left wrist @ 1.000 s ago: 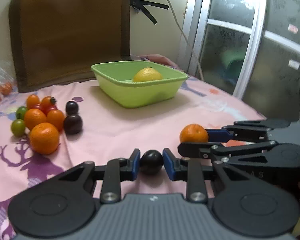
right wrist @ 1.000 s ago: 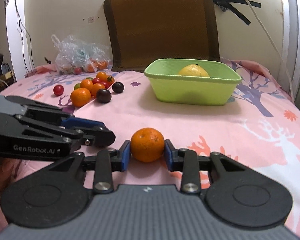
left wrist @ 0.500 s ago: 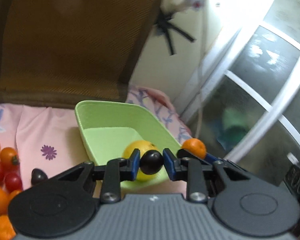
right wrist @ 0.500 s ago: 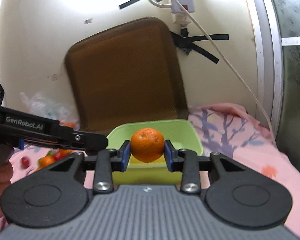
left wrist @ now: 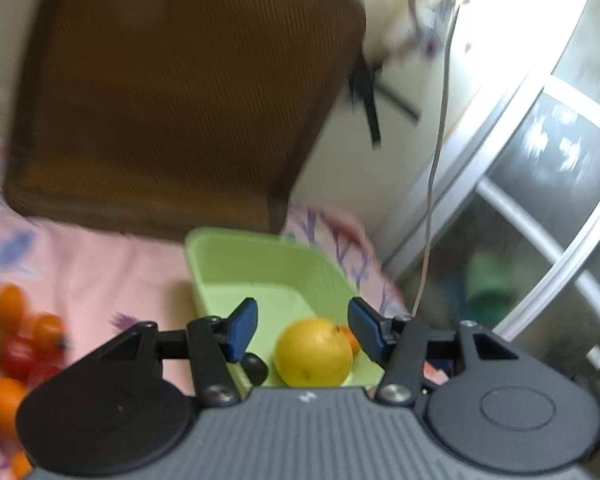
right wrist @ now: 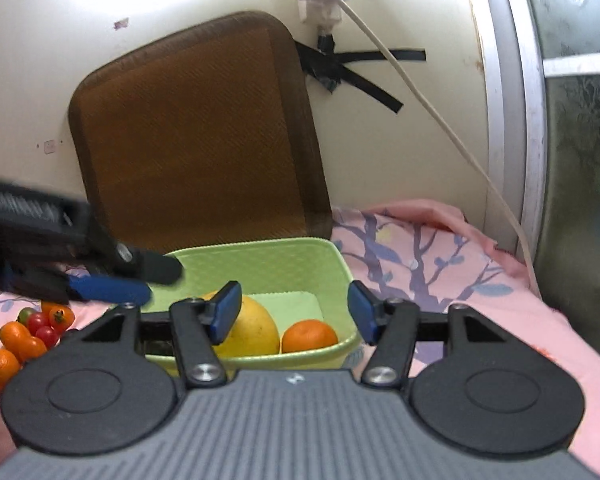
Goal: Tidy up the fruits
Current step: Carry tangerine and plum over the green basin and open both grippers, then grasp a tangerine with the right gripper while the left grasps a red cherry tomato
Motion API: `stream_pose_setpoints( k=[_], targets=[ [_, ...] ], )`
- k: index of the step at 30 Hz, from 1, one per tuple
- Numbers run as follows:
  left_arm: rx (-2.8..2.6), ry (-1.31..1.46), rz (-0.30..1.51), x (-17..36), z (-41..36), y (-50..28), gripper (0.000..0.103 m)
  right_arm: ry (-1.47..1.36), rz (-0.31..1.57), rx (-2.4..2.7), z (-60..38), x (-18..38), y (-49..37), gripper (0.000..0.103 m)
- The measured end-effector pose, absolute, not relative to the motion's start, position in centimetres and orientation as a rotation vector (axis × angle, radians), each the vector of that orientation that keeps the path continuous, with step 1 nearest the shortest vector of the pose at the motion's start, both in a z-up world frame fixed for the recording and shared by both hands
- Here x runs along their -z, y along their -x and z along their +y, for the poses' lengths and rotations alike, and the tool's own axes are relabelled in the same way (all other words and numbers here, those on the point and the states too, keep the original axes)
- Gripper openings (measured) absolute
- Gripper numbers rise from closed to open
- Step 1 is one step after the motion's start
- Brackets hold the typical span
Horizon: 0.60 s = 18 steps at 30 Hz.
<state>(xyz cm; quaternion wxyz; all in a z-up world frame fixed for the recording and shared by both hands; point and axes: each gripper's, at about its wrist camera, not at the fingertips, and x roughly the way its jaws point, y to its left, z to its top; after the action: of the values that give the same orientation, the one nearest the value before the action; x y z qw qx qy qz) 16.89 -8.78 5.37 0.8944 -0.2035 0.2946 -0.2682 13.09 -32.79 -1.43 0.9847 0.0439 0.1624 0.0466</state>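
1. Loose fruits (right wrist: 28, 332) sit piled on the pink cloth (right wrist: 440, 264), far left.
2. Left gripper (left wrist: 302, 326): jaws opening, empty above the green basket (right wrist: 260, 256); dark plum (left wrist: 256, 368) below.
3. Right gripper (right wrist: 292, 310): jaws opening, empty; orange (right wrist: 309, 336) rests inside beside the yellow fruit (right wrist: 252, 334).

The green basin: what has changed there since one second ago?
Both hand-held grippers carried fruit to the green basin and are opening. The orange and dark plum now lie inside beside the lemon, which stayed. The fruit pile stayed too.
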Motion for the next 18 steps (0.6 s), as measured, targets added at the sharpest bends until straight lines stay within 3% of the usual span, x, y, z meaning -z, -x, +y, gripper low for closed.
stream_pose_setpoints(
  k=[8, 18],
  targets=[
    [0.221, 0.351, 0.492, -6.4, 5.1, -9.1, 0.051, -0.124, 0.193, -0.118, -32.9, 0.0, -9.7, 0.058],
    [0.128, 0.360, 0.583, -2.0, 10.9, -7.5, 0.051, -0.122, 0.386, -0.492, -23.9, -0.5, -7.9, 0.053]
  ],
)
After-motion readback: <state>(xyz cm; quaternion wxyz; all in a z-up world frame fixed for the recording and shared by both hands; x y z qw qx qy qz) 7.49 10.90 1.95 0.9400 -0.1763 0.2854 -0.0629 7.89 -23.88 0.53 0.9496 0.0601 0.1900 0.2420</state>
